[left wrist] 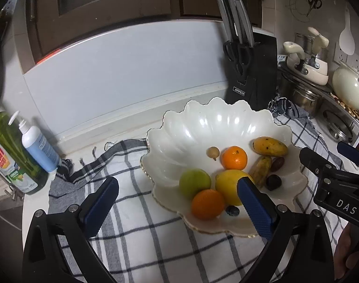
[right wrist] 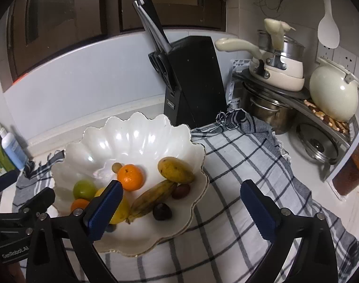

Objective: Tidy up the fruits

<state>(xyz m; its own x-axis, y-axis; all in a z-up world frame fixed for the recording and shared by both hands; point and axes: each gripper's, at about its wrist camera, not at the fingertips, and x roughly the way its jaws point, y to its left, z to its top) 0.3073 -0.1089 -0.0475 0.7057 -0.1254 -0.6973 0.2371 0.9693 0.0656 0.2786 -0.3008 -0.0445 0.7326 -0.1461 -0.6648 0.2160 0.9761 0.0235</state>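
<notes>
Fruit inside scalloped bowl (left wrist: 226,122); checked cloth (right wrist: 238,165) bare alongside.

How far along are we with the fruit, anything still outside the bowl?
Looks nearly done: the oranges, lemon, green fruit, mango and banana all sit in the white bowl. Nothing in hand: the left gripper and right gripper are open and empty. No loose fruit shows on the checked cloth.

A home kitchen: knife block (right wrist: 193,80), stacked pots (right wrist: 271,108), dish soap (left wrist: 12,155).
</notes>
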